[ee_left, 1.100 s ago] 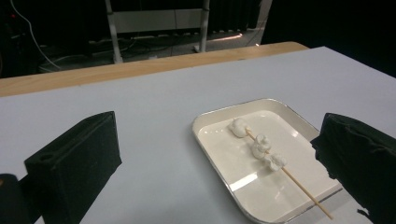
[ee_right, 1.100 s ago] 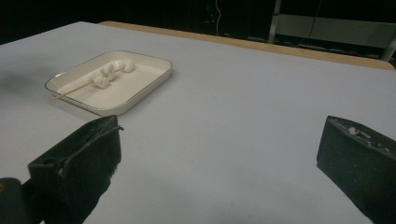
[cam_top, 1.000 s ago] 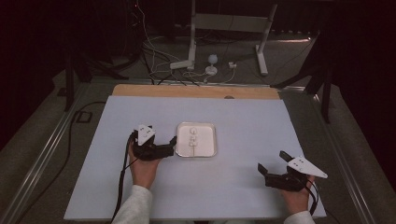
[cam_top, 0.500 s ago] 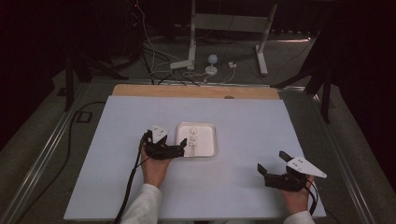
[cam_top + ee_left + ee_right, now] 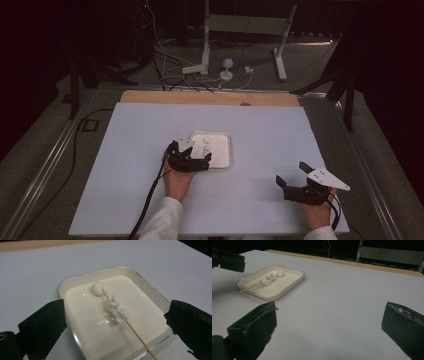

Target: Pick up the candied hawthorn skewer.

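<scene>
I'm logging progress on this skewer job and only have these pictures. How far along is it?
Done so far: the left gripper is at the near-left edge of the white tray, jaws wide open on either side of it. In hand: nothing yet; the skewer with its white pieces lies untouched in the tray. Left: closing on the stick and whatever follows. The right gripper waits open, well off to the side.

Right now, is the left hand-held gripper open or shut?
Open: the left hand-held gripper has its black jaws spread wide either side of the white rectangular tray.
</scene>
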`<state>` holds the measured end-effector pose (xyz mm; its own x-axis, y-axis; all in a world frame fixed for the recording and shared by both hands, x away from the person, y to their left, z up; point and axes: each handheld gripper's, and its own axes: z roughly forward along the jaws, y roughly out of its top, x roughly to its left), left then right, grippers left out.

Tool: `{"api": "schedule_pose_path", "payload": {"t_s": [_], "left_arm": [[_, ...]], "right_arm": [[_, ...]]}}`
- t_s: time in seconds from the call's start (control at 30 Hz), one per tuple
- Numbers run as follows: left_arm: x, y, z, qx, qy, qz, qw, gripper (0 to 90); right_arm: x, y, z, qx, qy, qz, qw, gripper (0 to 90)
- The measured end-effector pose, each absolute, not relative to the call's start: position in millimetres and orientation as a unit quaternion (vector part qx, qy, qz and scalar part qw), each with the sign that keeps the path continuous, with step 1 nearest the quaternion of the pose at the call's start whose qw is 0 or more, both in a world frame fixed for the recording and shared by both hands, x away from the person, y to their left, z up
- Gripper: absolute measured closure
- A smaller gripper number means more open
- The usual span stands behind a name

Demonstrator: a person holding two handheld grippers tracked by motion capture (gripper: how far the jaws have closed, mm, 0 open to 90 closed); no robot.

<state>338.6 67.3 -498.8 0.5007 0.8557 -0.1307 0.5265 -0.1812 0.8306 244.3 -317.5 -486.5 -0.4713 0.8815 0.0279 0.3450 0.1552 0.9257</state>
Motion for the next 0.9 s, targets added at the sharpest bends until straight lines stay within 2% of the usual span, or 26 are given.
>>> {"api": "schedule_pose_path", "payload": {"t_s": [0.17, 0.47, 0.57, 0.6, 0.63, 0.73, 0.9], "left_arm": [[340.0, 56.7, -505.2, 0.764, 0.455, 0.167, 0.425, 3.5], [341.9, 46.2, -513.0, 0.778, 0.461, 0.164, 0.394, 5.2], [342.7, 43.2, -515.6, 0.785, 0.461, 0.162, 0.381, 11.6], [342.9, 42.9, -516.3, 0.787, 0.46, 0.161, 0.377, 17.6], [343.4, 42.4, -517.1, 0.789, 0.464, 0.158, 0.371, 17.6], [344.8, 42.6, -518.6, 0.79, 0.47, 0.146, 0.366, 31.7], [346.1, 45.3, -516.9, 0.788, 0.485, 0.124, 0.359, 47.8]], "right_arm": [[244.4, -317.6, -486.7, 0.433, 0.708, 0.484, 0.277, 0.0], [244.4, -317.4, -486.7, 0.433, 0.708, 0.484, 0.277, 0.0], [244.5, -317.7, -486.8, 0.433, 0.708, 0.484, 0.277, 0.0], [244.6, -317.7, -486.8, 0.433, 0.708, 0.484, 0.277, 0.0], [244.6, -317.7, -486.8, 0.433, 0.708, 0.484, 0.277, 0.0], [244.5, -317.8, -486.7, 0.434, 0.708, 0.485, 0.276, 0.0], [244.4, -318.3, -486.7, 0.435, 0.706, 0.486, 0.275, 0.0]]}}
